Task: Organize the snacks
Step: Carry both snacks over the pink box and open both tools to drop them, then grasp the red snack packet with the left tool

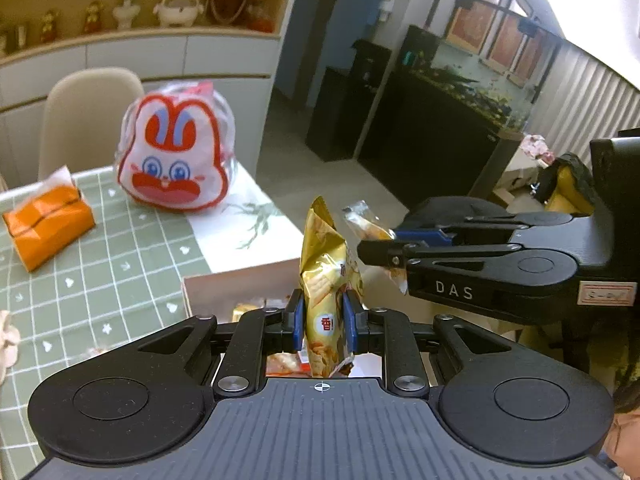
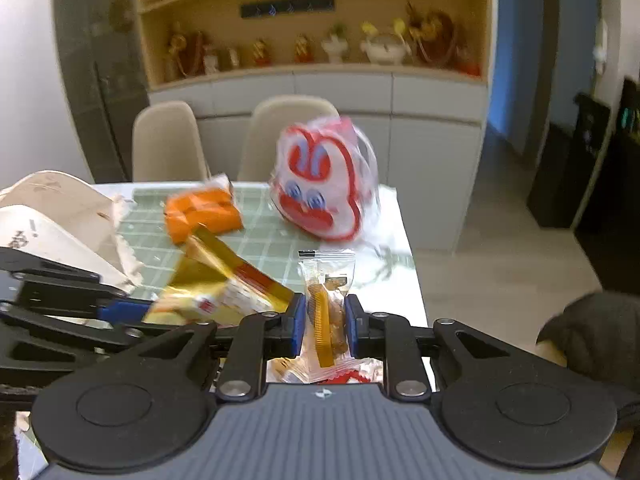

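Note:
My left gripper (image 1: pixel 323 322) is shut on a gold snack bag (image 1: pixel 326 276), which stands upright between the blue pads above a pink box (image 1: pixel 240 284) with more snacks inside. My right gripper (image 2: pixel 325 322) is shut on a small clear packet (image 2: pixel 326 280) holding an orange-brown snack. In the left wrist view the right gripper (image 1: pixel 372 252) reaches in from the right with that clear packet (image 1: pixel 364 220) at its tips. In the right wrist view the left gripper (image 2: pixel 124 312) comes in from the left, gripping the gold bag (image 2: pixel 224 284).
A green checked table (image 1: pixel 100 264) carries an orange tissue pack (image 1: pixel 48 220) and a white-and-red rabbit-face bag (image 1: pixel 176 156). A white paper bag (image 2: pixel 60 216) sits at the left in the right wrist view. Beige chairs (image 2: pixel 168 140) stand behind the table. A dark cabinet (image 1: pixel 432 128) stands across the floor.

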{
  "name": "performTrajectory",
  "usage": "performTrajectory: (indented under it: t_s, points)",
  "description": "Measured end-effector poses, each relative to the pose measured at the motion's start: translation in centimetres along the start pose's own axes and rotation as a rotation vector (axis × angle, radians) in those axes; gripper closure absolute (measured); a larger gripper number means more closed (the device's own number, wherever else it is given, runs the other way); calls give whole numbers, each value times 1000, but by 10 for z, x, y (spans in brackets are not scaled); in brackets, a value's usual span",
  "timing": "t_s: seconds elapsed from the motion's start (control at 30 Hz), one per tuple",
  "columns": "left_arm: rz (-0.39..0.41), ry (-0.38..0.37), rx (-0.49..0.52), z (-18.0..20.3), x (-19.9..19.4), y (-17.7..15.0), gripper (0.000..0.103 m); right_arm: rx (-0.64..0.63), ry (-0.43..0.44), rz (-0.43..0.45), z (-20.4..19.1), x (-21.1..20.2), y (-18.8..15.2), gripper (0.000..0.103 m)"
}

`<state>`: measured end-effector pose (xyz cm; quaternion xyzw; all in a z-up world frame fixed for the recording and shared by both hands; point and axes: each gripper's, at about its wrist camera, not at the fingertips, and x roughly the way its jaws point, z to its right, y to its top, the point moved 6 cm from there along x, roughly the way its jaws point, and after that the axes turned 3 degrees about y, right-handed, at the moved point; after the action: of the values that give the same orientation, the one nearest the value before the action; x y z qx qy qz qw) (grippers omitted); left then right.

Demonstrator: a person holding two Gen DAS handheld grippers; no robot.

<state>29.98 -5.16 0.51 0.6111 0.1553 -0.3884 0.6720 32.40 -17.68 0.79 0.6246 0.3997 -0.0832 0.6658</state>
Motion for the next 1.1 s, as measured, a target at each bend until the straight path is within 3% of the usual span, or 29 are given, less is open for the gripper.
performTrajectory:
  t_s: [0.23,0.37,0.47,0.5,0.6,0.77,0.9,1.1]
  points:
    - [-81,-18,-44,-19,45,-9,79,58,-5,-102,23,53,-19,83]
    - [-152,-75,-134,-40,86,-21,74,98,1,-150,34,82,-27,82]
    - [-157,-51,-204,-63,107,-32,73,111,2,-182,39,100,-34,78]
    - [-146,-43,-232,-72,108,-34,73,119,2,-187,41,103,-35,72]
    - [-92,-28,-332,-101,99,-37,73,127,-6,-186,45,108,-38,56]
    - [-2,139,-498,-163,58,-61,73,70,-14,-169,33,107,-41,55]
    - [-12,288,-639,-206,16,-110,73,2,85,-171,-6,111,-38,55]
    - [-47,323,-704,-222,-23,-172,73,-46,282,-245,-100,157,-30,55]
